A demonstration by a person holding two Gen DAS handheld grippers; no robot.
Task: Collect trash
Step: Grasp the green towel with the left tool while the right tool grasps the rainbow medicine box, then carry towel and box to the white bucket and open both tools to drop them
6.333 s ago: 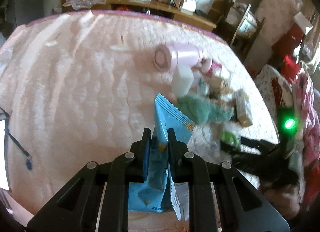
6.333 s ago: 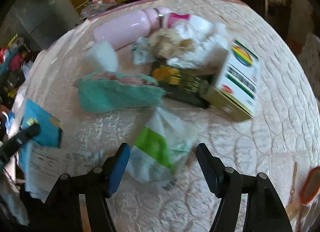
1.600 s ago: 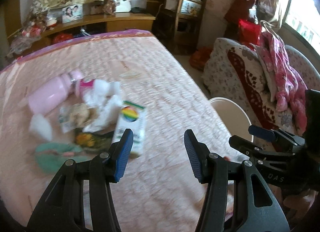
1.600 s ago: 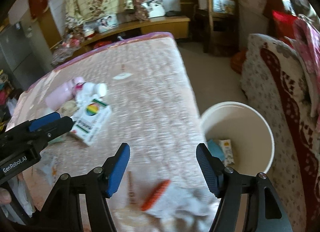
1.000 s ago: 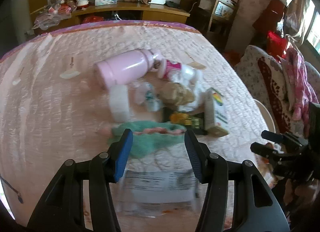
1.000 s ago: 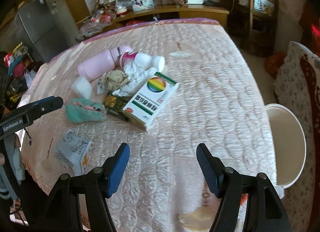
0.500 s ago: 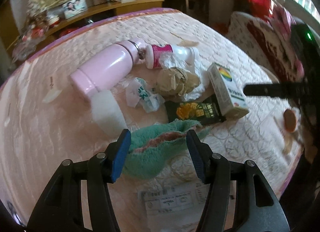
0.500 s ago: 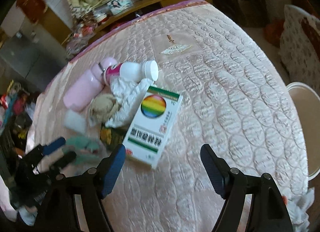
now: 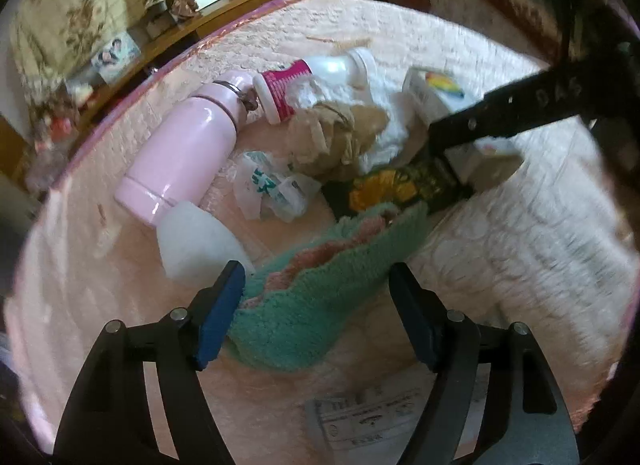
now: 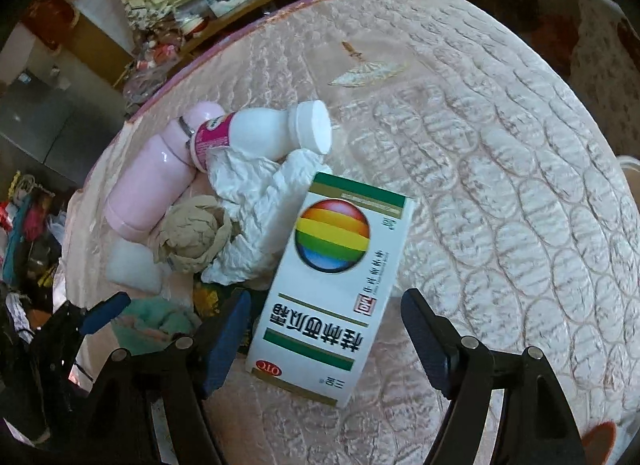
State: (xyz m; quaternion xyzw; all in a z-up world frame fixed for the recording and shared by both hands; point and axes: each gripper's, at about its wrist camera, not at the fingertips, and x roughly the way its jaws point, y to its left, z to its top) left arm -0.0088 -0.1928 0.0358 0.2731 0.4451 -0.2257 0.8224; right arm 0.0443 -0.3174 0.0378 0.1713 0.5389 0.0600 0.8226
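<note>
Trash lies heaped on a pink quilted table [image 10: 500, 185]. My left gripper [image 9: 316, 317] hangs low over a green cloth [image 9: 320, 297], its jaws opening with the cloth between them, unpressed. My right gripper [image 10: 326, 333] straddles a white medicine box [image 10: 332, 285] with a rainbow ball, its jaws closing, with a gap still showing on the right side. Behind these lie a white bottle [image 10: 260, 133] with a pink label, crumpled white paper [image 10: 256, 209], a brown paper ball [image 10: 192, 237], a dark wrapper [image 9: 396, 185] and a thin plastic wrapper [image 9: 268, 185].
A pink flask [image 9: 184, 157] and a white foam block [image 9: 196, 241] lie left of the heap. A printed slip [image 9: 368, 421] sits under my left gripper. A white bin's rim [image 10: 628, 163] shows past the table's right edge. A cluttered shelf stands behind.
Both grippers have dropped closer to the heap. The left one rolled and widened, now around the green cloth. The right one now has the medicine box between its fingers.
</note>
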